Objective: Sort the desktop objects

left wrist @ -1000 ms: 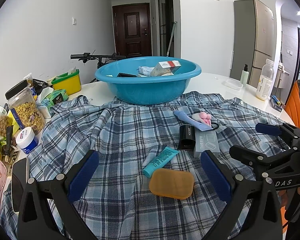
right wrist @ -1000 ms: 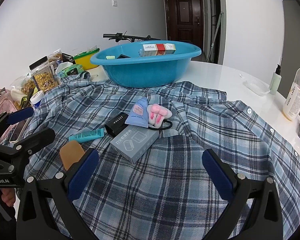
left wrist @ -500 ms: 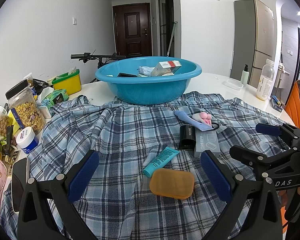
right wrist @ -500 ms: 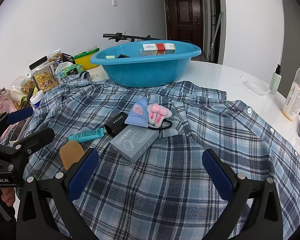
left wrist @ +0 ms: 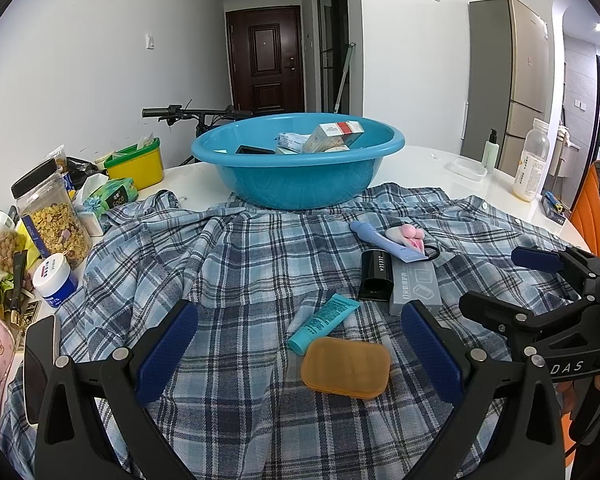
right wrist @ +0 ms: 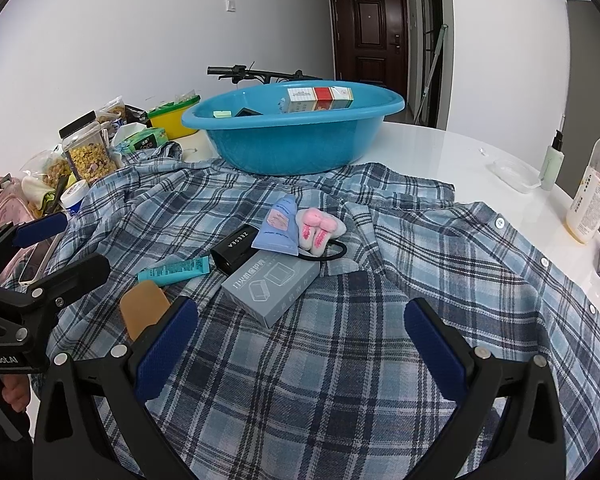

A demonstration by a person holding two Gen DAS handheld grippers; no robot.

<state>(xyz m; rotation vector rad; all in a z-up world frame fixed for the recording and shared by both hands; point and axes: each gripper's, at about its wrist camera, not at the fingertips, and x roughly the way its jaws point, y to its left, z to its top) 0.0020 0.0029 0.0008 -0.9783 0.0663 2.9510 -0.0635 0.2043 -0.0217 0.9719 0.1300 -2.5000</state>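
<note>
white tabletop, plaid shirt [left wrist: 228, 280] spread over it, blue plastic basin [left wrist: 300, 184] at the far edge already holding a few boxes. six loose items lie on the cloth: one orange soap case [left wrist: 346, 367], one teal tube [left wrist: 324, 323], one black zeesea box [left wrist: 377, 275], one grey carton [right wrist: 270, 286], one lilac tube [right wrist: 278, 226], one pink plush hair tie [right wrist: 318, 228]. left gripper [left wrist: 298, 350] and right gripper [right wrist: 300, 344] both hover with jaws spread, holding nothing. all look light; the rigid case seems best pinched across its short sides, tubes likely slippery.
</note>
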